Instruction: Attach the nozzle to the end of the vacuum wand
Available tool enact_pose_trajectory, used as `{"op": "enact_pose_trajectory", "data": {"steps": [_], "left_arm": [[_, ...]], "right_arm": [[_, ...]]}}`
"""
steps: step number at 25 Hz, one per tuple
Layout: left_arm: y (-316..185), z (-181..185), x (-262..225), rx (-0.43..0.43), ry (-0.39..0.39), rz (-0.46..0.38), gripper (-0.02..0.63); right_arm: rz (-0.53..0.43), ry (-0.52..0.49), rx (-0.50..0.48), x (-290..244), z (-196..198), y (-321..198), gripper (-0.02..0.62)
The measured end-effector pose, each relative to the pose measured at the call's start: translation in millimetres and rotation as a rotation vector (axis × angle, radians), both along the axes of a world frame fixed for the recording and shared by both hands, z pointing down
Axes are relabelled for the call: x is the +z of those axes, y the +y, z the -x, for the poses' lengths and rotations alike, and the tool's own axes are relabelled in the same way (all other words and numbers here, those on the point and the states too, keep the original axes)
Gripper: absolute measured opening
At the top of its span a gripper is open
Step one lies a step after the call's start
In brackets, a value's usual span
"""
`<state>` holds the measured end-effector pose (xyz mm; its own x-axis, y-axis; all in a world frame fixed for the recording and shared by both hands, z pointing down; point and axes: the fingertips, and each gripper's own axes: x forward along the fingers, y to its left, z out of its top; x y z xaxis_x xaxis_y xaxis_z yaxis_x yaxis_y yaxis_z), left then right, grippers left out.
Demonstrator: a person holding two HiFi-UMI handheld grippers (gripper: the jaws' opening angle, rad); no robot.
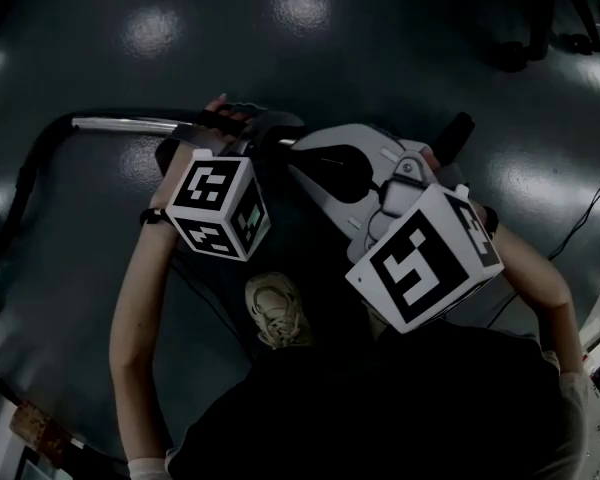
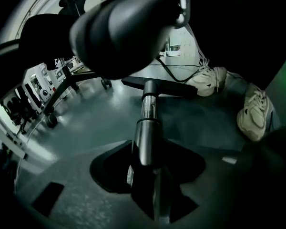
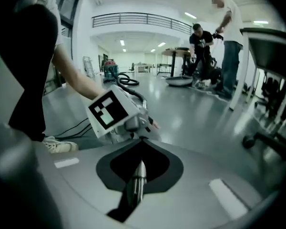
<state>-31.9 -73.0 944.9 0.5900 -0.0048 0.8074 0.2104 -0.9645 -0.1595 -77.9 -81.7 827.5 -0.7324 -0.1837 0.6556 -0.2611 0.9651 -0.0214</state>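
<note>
Gleaming silver vacuum wand (image 2: 144, 137), flat black nozzle (image 2: 176, 88) at end

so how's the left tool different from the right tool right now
The left tool is shut on the vacuum wand, which leads to the nozzle; the right tool is shut on nothing. The left tool aims steeply at the floor; the right tool aims flatter, toward the left one's marker cube. Both are closed.

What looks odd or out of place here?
Nothing stands out. The nozzle sits on the end of the wand, which the left gripper grips. No damage or spill shows.
</note>
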Motion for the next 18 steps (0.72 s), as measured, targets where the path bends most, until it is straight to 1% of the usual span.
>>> {"op": "enact_pose_trajectory", "data": {"steps": [1, 3, 5, 6, 8, 9, 10, 11, 13, 15, 16, 17, 18], "left_arm": [[-0.3, 2.1, 0.5, 0.009, -0.008, -0.005, 0.206], [-1.1, 4.9, 1.8, 0.028, -0.02, -0.01, 0.206], [-2.6, 5.7, 0.6, 0.029, -0.023, -0.014, 0.206], [-3.1, 7.4, -2.3, 0.022, -0.02, -0.015, 0.206], [-5.2, 13.3, -13.9, -0.02, 0.008, -0.001, 0.214], [-8.9, 15.9, -22.8, -0.067, 0.045, 0.013, 0.223], [-15.8, 17.2, -34.6, -0.136, 0.106, 0.028, 0.225], [-26.6, 17.2, -49.9, -0.226, 0.191, 0.036, 0.176], [-55.2, 17.1, -86.1, -0.442, 0.399, 0.037, 0.005], [-81.7, 22.8, -121.1, -0.668, 0.615, 0.023, 0.003], [-92.2, 29.4, -137.3, -0.783, 0.721, -0.002, 0.003], [-100.2, 38.7, -150.3, -0.901, 0.813, -0.036, 0.003], [-104.9, 48.2, -158.7, -1.005, 0.881, -0.074, 0.003]], "right_arm": [[0.013, -0.007, 0.027, 3.3, -9.7, -5.2, 0.008], [0.071, 0.0, 0.093, 8.6, -31.1, -14.6, 0.008], [0.048, 0.036, 0.136, 9.6, -45.7, -24.6, 0.008], [0.033, 0.036, 0.159, 8.5, -48.8, -28.8, 0.008], [0.031, 0.008, 0.208, 4.2, -51.6, -34.2, 0.008], [0.03, -0.009, 0.224, 1.3, -53.4, -36.5, 0.008], [0.027, -0.026, 0.235, -2.1, -55.7, -39.2, 0.008], [0.024, -0.046, 0.252, -5.6, -58.5, -42.3, 0.008], [0.025, -0.096, 0.317, -13.5, -64.1, -49.9, 0.008], [0.012, -0.161, 0.41, -24.8, -66.7, -60.6, 0.008], [-0.007, -0.198, 0.453, -31.5, -66.8, -66.8, 0.008], [-0.031, -0.234, 0.493, -37.7, -67.1, -73.0, 0.008], [-0.056, -0.265, 0.531, -42.6, -68.5, -78.7, 0.008]]}}
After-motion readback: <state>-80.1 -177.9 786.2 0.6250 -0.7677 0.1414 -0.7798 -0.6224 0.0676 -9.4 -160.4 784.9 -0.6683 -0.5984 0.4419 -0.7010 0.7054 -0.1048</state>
